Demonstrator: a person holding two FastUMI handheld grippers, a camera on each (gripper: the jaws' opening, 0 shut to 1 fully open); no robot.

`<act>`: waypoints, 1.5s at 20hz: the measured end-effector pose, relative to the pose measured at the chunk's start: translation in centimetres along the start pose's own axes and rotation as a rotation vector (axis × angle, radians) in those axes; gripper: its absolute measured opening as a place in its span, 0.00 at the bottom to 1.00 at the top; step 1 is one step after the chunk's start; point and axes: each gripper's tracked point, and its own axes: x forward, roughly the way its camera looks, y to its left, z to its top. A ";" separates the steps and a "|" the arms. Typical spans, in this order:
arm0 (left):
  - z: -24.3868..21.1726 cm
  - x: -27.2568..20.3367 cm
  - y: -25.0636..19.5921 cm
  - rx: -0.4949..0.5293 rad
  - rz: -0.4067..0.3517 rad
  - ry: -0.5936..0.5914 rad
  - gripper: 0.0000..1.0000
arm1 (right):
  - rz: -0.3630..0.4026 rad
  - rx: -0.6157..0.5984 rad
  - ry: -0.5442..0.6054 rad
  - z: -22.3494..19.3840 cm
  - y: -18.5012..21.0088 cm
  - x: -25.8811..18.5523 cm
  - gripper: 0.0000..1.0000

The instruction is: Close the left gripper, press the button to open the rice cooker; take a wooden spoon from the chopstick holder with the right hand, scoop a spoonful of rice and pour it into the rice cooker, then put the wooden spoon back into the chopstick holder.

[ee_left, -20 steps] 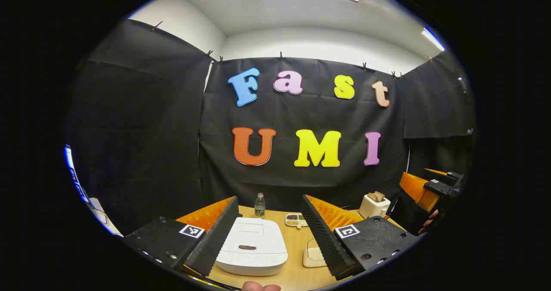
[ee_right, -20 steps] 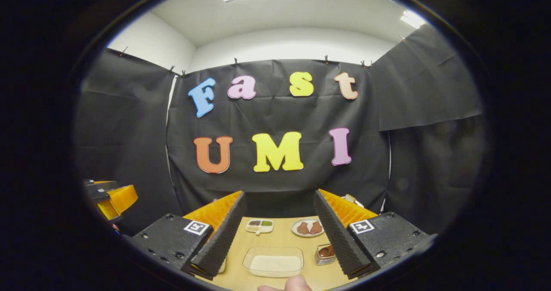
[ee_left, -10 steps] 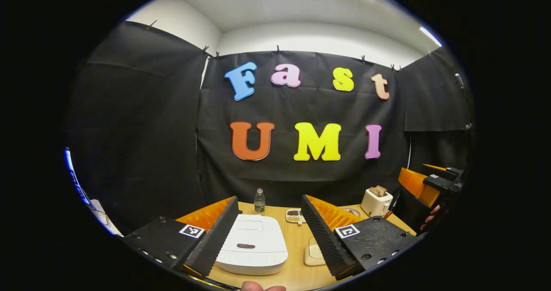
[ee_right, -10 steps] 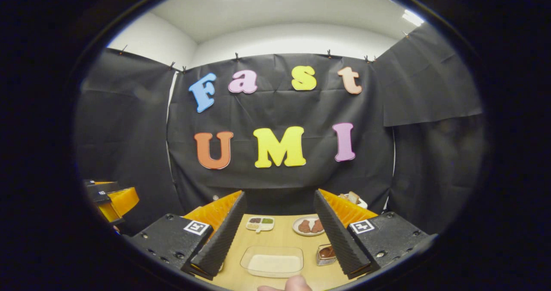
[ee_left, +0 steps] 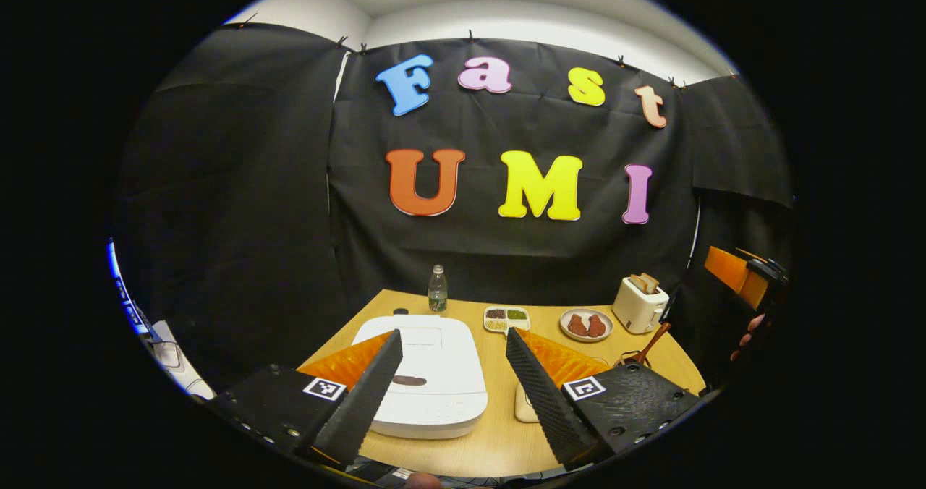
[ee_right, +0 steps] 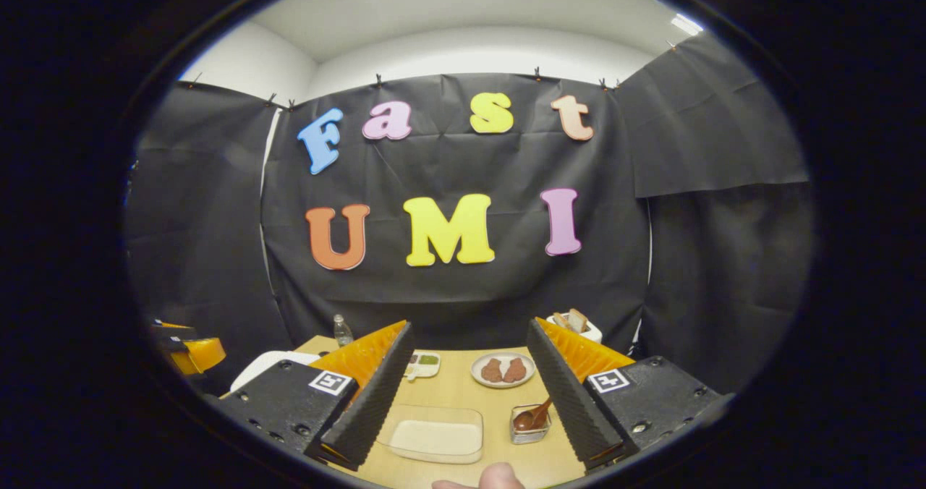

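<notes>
In the left gripper view a white rice cooker (ee_left: 427, 373) sits shut on the wooden table (ee_left: 499, 438), a dark oval button (ee_left: 409, 380) on its lid. My left gripper (ee_left: 452, 370) hangs open above and in front of it. In the right gripper view my right gripper (ee_right: 470, 359) is open over the table, above a clear container of rice (ee_right: 434, 435). To the right of the container stands a small holder (ee_right: 529, 425) with a wooden spoon (ee_right: 534, 417) in it. The spoon's handle (ee_left: 651, 343) also shows at the table's right in the left gripper view.
At the back of the table stand a water bottle (ee_left: 437, 290), a divided dish of grains (ee_left: 506, 318), a plate with brown pieces (ee_left: 586, 325) and a white toaster (ee_left: 639, 302). A person's thumb (ee_right: 499, 476) shows at the bottom edge. The other gripper (ee_left: 745, 275) is at far right.
Both views have tilted downward, showing more of the table. The left gripper has risen above the cooker. The right view has swung so that the spoon holder and cooker edge come into sight.
</notes>
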 end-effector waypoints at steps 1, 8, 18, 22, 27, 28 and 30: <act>-0.6 0.7 0.4 -0.009 0.010 0.031 0.94 | -0.008 -0.002 0.007 -0.2 -0.8 0.4 1.00; -3.4 4.3 3.5 -0.051 0.078 0.200 0.29 | -0.027 0.027 0.049 -1.8 -3.6 3.3 1.00; -9.8 9.3 4.6 -0.121 0.043 0.444 0.00 | -0.060 0.029 0.078 -3.1 -6.2 5.9 1.00; -12.5 11.2 5.5 -0.136 0.036 0.512 0.00 | -0.080 0.007 0.104 -3.8 -7.2 6.7 0.97; -13.3 11.6 5.8 -0.109 0.045 0.522 0.00 | -0.087 -0.009 0.119 -4.0 -7.2 6.8 1.00; -13.5 11.7 5.7 -0.112 0.043 0.523 0.00 | -0.084 -0.010 0.122 -4.1 -7.0 6.8 1.00; -14.5 11.6 5.6 -0.129 0.045 0.558 0.00 | -0.077 -0.017 0.124 -4.3 -6.6 6.8 1.00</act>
